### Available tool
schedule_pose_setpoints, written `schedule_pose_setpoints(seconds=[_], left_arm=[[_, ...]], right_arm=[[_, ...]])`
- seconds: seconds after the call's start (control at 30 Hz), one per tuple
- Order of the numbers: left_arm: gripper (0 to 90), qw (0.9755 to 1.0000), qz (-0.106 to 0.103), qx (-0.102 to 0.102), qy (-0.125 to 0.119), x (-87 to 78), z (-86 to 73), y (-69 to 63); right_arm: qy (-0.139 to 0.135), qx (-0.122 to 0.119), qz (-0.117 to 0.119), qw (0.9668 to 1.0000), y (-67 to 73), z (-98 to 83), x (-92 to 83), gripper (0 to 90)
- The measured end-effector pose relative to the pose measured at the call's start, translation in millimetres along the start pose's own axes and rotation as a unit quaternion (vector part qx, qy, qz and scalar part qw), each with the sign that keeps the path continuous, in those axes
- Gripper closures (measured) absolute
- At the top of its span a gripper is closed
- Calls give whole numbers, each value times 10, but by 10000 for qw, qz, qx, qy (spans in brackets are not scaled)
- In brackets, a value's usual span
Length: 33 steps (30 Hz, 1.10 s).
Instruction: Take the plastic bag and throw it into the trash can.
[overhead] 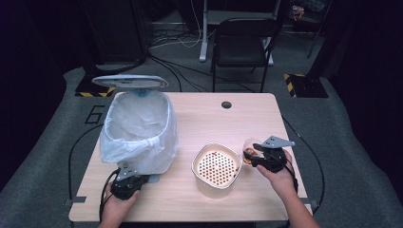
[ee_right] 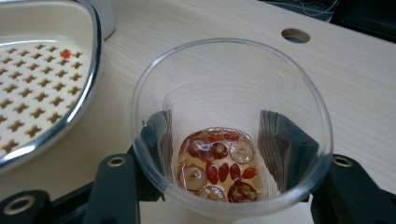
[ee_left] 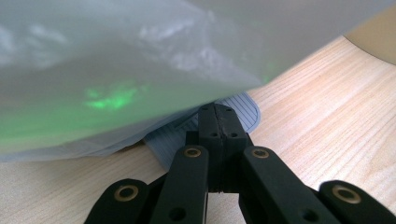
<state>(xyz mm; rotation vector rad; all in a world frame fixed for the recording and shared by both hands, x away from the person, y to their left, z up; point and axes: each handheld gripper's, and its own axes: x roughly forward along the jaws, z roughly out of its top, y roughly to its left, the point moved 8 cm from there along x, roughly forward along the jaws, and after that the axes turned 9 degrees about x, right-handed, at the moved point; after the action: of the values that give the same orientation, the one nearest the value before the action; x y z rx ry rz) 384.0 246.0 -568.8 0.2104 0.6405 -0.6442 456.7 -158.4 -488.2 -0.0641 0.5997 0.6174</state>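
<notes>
The biggest thing I see is the wooden table (overhead: 199, 118), pale, with a round cable hole (overhead: 226, 104) at about 12 o'clock near its far edge. On the table's 9 o'clock side stands my waste bin (overhead: 138, 130), lined with a white plastic bag (ee_left: 116, 60) that drapes over its sides; its grey lid (overhead: 129, 80) stands open at the far rim. Next in size is the cream strainer bowl (overhead: 217, 167) with its perforated insert, sitting near the table's middle toward 5 o'clock.

At 3 o'clock from the strainer bowl, just beside it, is the clear plastic cup (ee_right: 231, 126), tilted toward the bowl. My right gripper (overhead: 260, 157) has it: the jaws stand about halfway apart with one black pad pressed against each side of the cup wall. In the cup's bottom lies a little amber liquid with red date slices and berries (ee_right: 217, 165). A single red berry (ee_right: 66, 53) lies on the strainer's insert.

My left gripper (ee_left: 217, 123), at 7 o'clock on the table, has its jaws fully together, nipping the grey ribbed pedal (ee_left: 243, 109) that sticks out from under the bag at the bin's foot.
</notes>
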Motion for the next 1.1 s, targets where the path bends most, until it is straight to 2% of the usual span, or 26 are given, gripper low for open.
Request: schedule_pose_setpoints(seconds=[0.2,0.33,0.7,0.87,0.9,1.1], left_arm=[[900,10000,-1,-3,-5,0,0,0],[900,10000,-4,-8,-4,0,0,1],[900,10000,-10,-17,-5,0,0,1],[900,10000,-9,-9,-4,0,0,1],[900,10000,-10,-8,-3,0,0,1],[900,10000,-4,1,-4,0,0,1]], right_arm=[[74,-203,149,9997,35,213,28,461],[67,-443,229,9987,77,368,45,464],[-118,-878,195,9959,206,658,33,464],[-238,-1102,300,9932,314,773,0,464],[-289,-1203,331,9918,334,801,-4,465],[-308,-1495,423,9874,489,882,-46,468]])
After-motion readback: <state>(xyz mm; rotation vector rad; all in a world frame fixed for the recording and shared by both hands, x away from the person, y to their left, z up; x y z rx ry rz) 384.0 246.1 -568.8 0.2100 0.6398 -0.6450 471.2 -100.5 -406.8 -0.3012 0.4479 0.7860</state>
